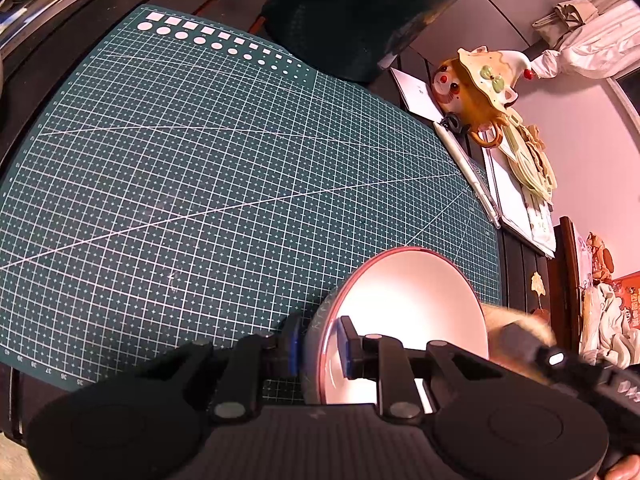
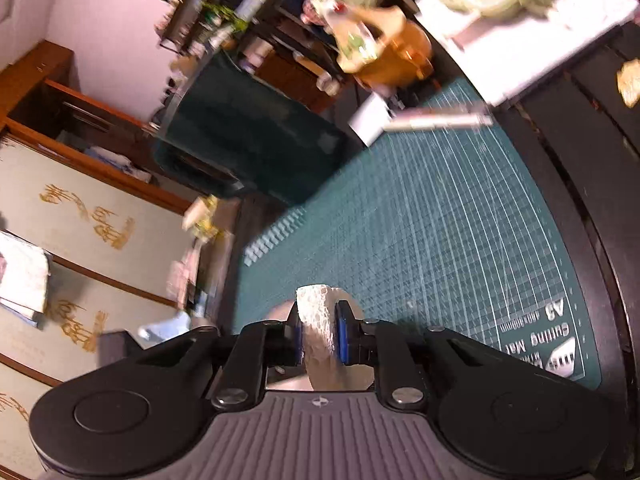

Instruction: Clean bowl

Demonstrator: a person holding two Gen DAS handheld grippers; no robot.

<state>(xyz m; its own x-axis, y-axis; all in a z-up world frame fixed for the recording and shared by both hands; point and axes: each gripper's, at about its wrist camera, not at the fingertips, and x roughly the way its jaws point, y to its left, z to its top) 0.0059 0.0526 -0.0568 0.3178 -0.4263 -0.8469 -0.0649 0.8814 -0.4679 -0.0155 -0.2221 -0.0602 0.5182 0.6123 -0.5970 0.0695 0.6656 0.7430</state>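
While my left gripper (image 1: 320,354) points down over the green cutting mat (image 1: 208,168), its jaws pinch the rim of the bowl (image 1: 404,312): one blue pad (image 1: 294,346) presses on the grey outside wall and the other sits on the white inside. The bowl is tilted, so its pale inside with the thin red edge faces to the right of the left wrist view, and it is at the near right part of the mat. I cannot tell if its lower edge touches the mat. At the right rim of the bowl, a blurred pale thing and the dark body of my right gripper (image 1: 560,364) come in; if they touch the inside of the bowl I cannot tell.

My right gripper (image 2: 318,338) has its jaws pressed on a white sponge (image 2: 316,316) with a net-like surface, which stands up between the two blue pads. This view is blurred.

The mat lies on a dark slatted bench (image 1: 524,280). At the far edge stands a dark green container (image 1: 336,16). On the right side lie a white pen (image 1: 468,168), white papers (image 1: 416,92) and an orange toy figure (image 1: 476,88). Behind are a pink wall (image 1: 580,152) and, in the right wrist view, a wooden cabinet (image 2: 52,92).
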